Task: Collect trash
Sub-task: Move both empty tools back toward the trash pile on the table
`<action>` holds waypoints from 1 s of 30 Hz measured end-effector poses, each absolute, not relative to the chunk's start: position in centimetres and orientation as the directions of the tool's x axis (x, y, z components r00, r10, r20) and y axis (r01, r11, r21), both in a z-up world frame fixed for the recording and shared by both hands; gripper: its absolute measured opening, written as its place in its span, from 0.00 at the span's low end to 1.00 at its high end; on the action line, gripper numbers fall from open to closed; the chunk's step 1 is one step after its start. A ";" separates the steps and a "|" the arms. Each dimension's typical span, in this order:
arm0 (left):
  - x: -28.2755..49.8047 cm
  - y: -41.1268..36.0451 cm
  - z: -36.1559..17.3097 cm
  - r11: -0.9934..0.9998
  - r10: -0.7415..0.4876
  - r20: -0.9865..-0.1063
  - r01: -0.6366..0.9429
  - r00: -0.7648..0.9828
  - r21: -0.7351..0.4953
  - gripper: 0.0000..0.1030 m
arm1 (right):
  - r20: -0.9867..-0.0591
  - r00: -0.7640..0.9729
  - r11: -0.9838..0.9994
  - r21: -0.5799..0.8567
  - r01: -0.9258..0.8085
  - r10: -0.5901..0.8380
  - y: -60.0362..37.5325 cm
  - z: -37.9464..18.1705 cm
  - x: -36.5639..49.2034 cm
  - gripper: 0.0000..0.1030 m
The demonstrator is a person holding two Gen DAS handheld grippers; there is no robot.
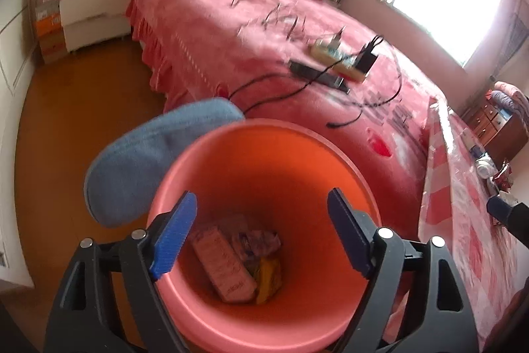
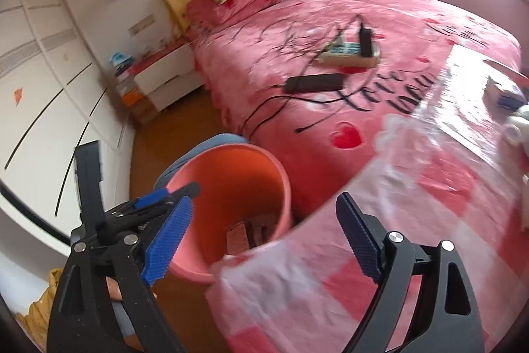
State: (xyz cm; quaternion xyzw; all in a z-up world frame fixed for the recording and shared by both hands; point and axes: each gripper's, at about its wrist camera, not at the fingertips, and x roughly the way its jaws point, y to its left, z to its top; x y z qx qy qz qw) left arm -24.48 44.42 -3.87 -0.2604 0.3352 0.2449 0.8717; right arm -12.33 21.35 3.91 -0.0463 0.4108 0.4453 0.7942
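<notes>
Both jaws spread, nothing in them; wrappers (image 1: pixel 256 245) and small carton (image 1: pixel 223 267) sit at the bottom of the orange bin (image 1: pixel 264 154) beside the bed (image 1: pixel 231 32) — probably light, crushable, so pinch edges gently.

Black script lettering runs across the pink bedspread (image 2: pixel 380 32) in the right wrist view; one word looks like "Love", the word beside it cut off by a checked cloth. Print on the pink packet (image 1: pixel 224 267) in the bin is too blurred to read.
</notes>
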 end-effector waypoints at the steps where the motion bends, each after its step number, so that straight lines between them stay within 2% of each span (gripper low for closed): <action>1: -24.5 44.2 -3.5 0.755 0.260 -0.697 -0.591 0.668 -0.285 0.80 | -0.688 0.282 0.609 0.289 -0.739 0.669 20.7 4.0 -12.2 0.85; 9: -24.0 41.3 -0.3 0.841 0.298 -0.614 -0.505 0.731 -0.193 0.81 | -0.656 0.411 0.678 0.214 -0.703 0.633 15.6 4.8 -12.4 0.85; 12: -23.3 40.2 0.5 0.860 0.275 -0.618 -0.476 0.736 -0.183 0.81 | -0.652 0.430 0.700 0.223 -0.679 0.625 13.8 4.8 -12.5 0.86; 14: -23.0 39.4 1.0 0.869 0.271 -0.617 -0.464 0.739 -0.175 0.81 | -0.652 0.448 0.720 0.224 -0.657 0.612 12.6 4.7 -12.5 0.90; 16: -22.7 38.4 1.6 0.886 0.257 -0.613 -0.436 0.747 -0.159 0.81 | -0.653 0.458 0.735 0.231 -0.638 0.603 11.5 4.8 -12.6 0.91; 19: -22.2 37.1 2.4 0.905 0.253 -0.612 -0.407 0.749 -0.124 0.81 | -0.661 0.473 0.762 0.241 -0.601 0.582 9.7 4.8 -12.6 0.91; 24: -21.5 35.5 3.0 0.929 0.187 -0.634 -0.346 0.750 -0.135 0.81 | -0.664 0.507 0.801 0.245 -0.546 0.549 6.8 5.2 -12.8 0.92; 30: -21.1 33.6 3.7 0.942 0.166 -0.623 -0.310 0.765 -0.129 0.81 | -0.671 0.534 0.838 0.262 -0.478 0.515 3.8 5.7 -12.7 0.92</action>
